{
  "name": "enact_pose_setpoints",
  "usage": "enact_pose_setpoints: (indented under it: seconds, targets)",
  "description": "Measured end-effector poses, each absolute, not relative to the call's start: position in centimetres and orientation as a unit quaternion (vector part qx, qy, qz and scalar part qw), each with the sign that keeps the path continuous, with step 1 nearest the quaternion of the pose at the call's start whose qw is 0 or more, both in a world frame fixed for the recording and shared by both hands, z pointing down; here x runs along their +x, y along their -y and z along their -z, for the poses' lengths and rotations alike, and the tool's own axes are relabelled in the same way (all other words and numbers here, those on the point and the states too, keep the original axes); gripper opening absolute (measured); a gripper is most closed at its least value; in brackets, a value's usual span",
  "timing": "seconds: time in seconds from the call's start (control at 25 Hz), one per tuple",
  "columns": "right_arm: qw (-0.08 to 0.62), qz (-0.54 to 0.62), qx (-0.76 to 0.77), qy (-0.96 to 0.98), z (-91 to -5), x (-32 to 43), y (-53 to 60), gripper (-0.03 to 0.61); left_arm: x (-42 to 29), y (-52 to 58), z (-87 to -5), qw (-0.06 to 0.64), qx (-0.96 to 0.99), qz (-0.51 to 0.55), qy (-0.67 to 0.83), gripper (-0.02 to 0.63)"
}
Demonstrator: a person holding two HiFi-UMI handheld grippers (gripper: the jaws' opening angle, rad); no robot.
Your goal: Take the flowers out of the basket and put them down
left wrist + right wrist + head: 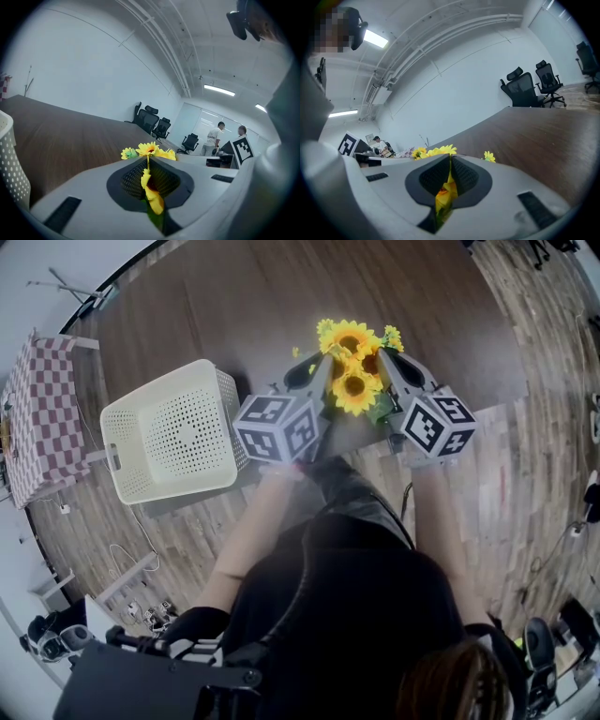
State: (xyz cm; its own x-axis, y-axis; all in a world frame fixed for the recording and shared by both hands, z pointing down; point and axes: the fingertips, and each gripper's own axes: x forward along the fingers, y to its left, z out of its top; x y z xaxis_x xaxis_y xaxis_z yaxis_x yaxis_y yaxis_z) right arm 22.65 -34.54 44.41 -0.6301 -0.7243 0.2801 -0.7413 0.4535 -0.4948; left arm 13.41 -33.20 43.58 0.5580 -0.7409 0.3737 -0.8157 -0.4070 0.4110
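Observation:
A bunch of yellow sunflowers (353, 360) with green leaves hangs above the dark wooden table (234, 306), pinched from both sides. My left gripper (322, 365) is shut on the bunch from the left, and my right gripper (384, 357) is shut on it from the right. In the left gripper view a yellow petal and a green leaf (153, 199) are squeezed between the pads, with flower heads (149, 149) above the jaw tips. The right gripper view shows the same: yellow petals (446, 192) caught between the pads. The white perforated basket (127, 460) stands to the left, nothing showing inside it.
A table with a red checked cloth (42, 409) stands at the far left. Cables (127, 568) lie on the light wood floor near the basket. Black office chairs (534, 86) stand beyond the table's far end, and people (214, 138) stand at desks far off.

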Motion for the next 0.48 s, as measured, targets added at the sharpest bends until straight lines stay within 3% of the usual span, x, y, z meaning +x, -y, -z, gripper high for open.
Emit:
enact_pose_setpoints:
  seconds: [0.36,0.48]
  targets:
    - [0.025,-0.283,0.446,0.849,-44.55,23.14,34.82,0.042,13.29,33.20,-43.71,0.274,0.838,-0.065,0.468,0.013]
    - [0.025,-0.281,0.449,0.848,-44.57,23.24,34.75,0.080,13.33,33.19,-43.69,0.271,0.839,-0.066,0.467,0.014]
